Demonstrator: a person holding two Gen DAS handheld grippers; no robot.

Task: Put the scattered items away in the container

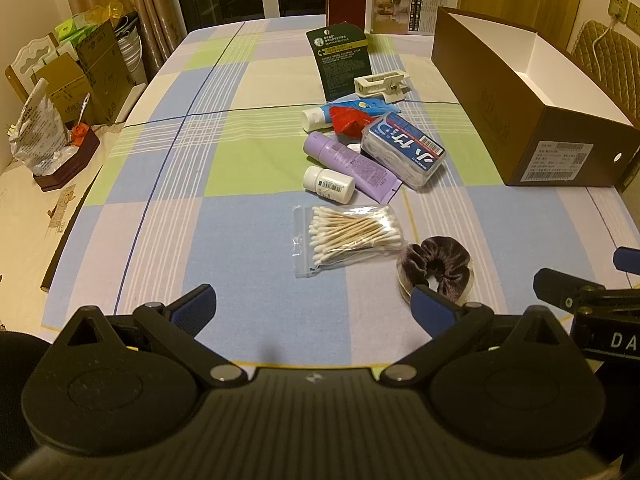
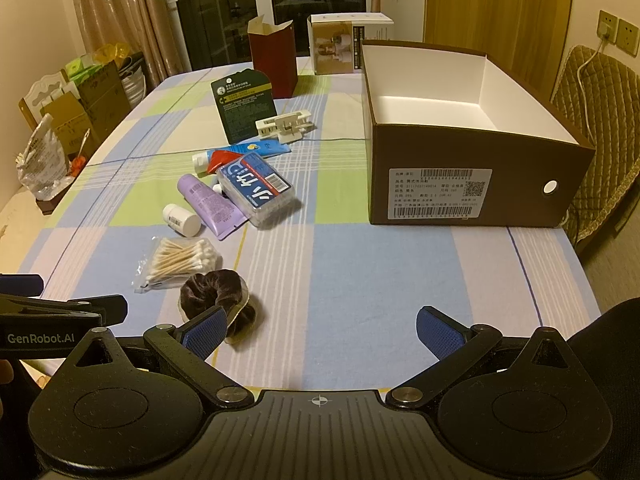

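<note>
Brown shoebox (image 2: 472, 168) beside scattered toiletries (cotton swabs (image 1: 352, 234), scrunchie (image 2: 216, 296)), both grippers spread wide, empty.

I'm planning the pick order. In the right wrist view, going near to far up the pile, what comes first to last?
Scrunchie → cotton swab bag → white bottle → purple tube → white clip → dark green packet.

Ahead of the tongs lie a purple scrunchie (image 2: 216, 298), bagged cotton swabs (image 2: 178, 262), tubes and bottles; the open brown box (image 2: 460, 176) stands farther right.
</note>
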